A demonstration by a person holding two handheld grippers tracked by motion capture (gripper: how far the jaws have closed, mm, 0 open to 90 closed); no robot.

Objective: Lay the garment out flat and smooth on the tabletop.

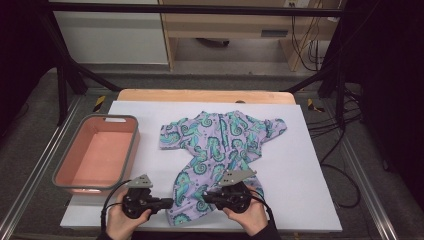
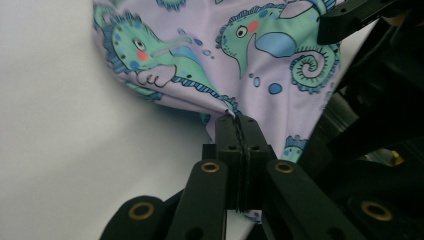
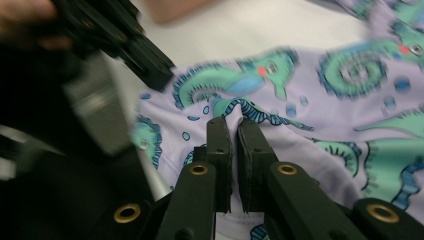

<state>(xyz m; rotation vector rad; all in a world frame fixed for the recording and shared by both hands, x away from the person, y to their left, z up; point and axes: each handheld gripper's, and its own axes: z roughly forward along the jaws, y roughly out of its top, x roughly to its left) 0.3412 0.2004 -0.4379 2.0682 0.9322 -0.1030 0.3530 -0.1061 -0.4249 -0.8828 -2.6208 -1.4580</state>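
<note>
A lilac child's garment (image 1: 215, 145) printed with green seahorses lies flat on the white board (image 1: 300, 175), its neck end far from me. At its near hem, both of my grippers point inward toward each other. The left gripper (image 1: 169, 202) is shut on a pinched fold of the hem's left side; in the left gripper view the jaws (image 2: 235, 120) meet with cloth (image 2: 270, 65) bunched at their tips. The right gripper (image 1: 206, 198) is shut on the cloth a little to the right; in the right gripper view a ridge of fabric (image 3: 310, 100) sits between the pads (image 3: 236, 122).
A pink basin with a grey rim (image 1: 131, 150) stands on the left of the board, with nothing in it. The board's near edge runs just under my hands. A black frame and cables ring the table at the back and right.
</note>
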